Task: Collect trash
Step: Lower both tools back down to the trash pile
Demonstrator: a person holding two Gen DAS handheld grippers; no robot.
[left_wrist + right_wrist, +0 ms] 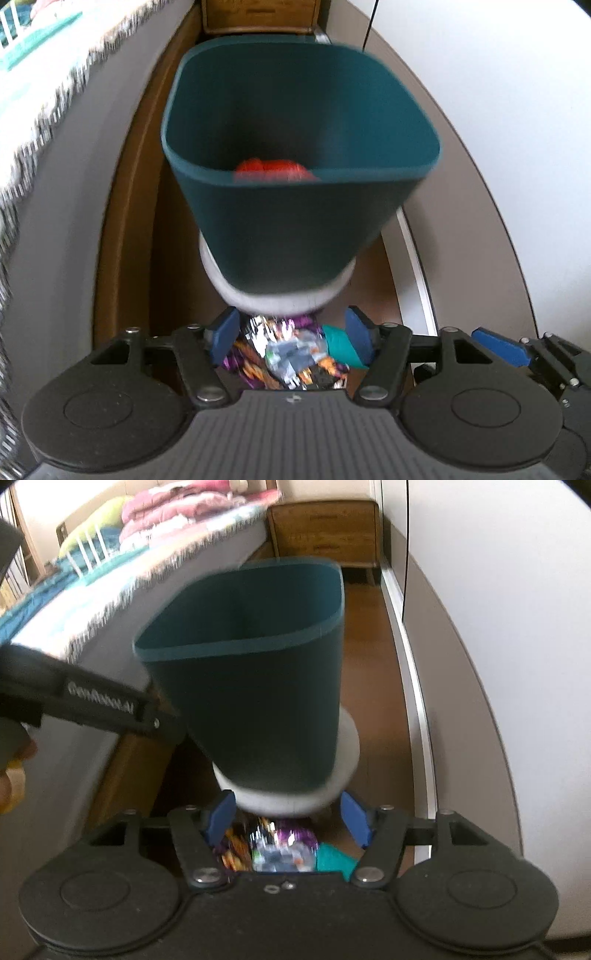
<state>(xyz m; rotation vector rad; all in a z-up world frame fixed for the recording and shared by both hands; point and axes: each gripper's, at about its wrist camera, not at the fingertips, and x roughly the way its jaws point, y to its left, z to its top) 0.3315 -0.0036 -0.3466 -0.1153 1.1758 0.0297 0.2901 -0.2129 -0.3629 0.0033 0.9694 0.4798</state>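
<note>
- Teal bin point(295, 206) stood upright on the wooden floor point(125, 229), between bed point(110, 590) and white wall point(498, 110), a round white base point(273, 295) under it.
- Red item point(275, 170) lay inside the bin.
- Wrapper pile point(291, 358) with a teal piece point(341, 345) lay on the floor just before the bin.
- Left gripper point(291, 332) jaws stood apart, wrappers seen between and below them; contact unclear.
- Right gripper point(288, 816) jaws likewise apart over the same pile point(280, 849), gripping nothing.
- Frames blurred.
</note>
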